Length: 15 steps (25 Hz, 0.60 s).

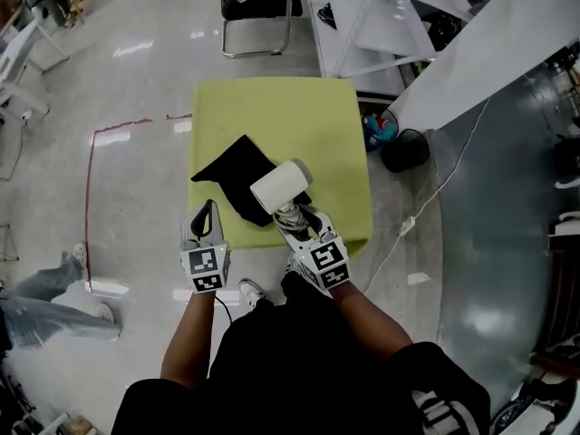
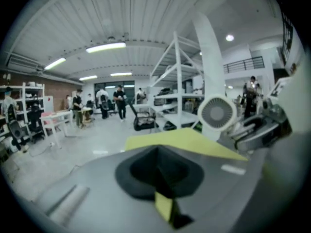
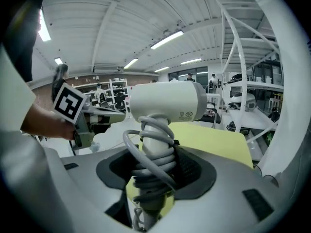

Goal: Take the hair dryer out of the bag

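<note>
The white hair dryer [image 1: 281,187] is up off the yellow-green table [image 1: 335,116]. My right gripper [image 1: 290,216] is shut on its handle, which has the grey cord wound round it [image 3: 153,149]. The dryer's barrel [image 3: 165,102] lies crosswise above the jaws. The black bag [image 1: 234,172] lies flat and limp on the table, just left of the dryer. My left gripper [image 1: 207,211] is at the table's near edge, shut, with nothing in it. In the left gripper view its jaws [image 2: 158,154] meet, and the dryer's round rear grille [image 2: 217,113] shows to the right.
A black chair [image 1: 258,3] stands beyond the table. White shelving [image 1: 390,25] and a black bin [image 1: 405,149] are to the right, with a cable [image 1: 426,202] trailing over the floor. A person's legs [image 1: 45,288] are at the left, by red floor tape [image 1: 89,198].
</note>
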### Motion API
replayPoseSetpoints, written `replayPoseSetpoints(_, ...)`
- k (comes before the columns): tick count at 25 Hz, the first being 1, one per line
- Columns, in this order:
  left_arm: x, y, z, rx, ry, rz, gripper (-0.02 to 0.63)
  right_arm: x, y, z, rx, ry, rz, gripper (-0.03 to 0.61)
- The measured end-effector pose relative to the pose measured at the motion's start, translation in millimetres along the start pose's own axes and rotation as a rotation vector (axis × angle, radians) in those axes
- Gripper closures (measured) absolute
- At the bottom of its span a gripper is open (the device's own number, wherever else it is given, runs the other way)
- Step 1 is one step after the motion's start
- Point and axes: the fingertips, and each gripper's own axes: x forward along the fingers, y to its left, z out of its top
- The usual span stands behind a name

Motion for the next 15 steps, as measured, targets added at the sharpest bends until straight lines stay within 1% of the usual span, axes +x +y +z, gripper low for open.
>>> replayPoseSetpoints(6, -21, -24, 18, -0.083, -0.058, -0.099, 0.606, -8, 0, 47, 0.001, -0.122, -0.041, 0.357)
replayPoseSetpoints(10, -27, -30, 33, -0.077, -0.084, -0.128, 0.606, -15, -3, 77, -0.018, -0.182, -0.076, 0.357)
replayPoseSetpoints(15, -35, -29, 46, -0.075, -0.118, -0.138, 0.607, -22, 0, 99, -0.044, -0.227, -0.106, 0.357)
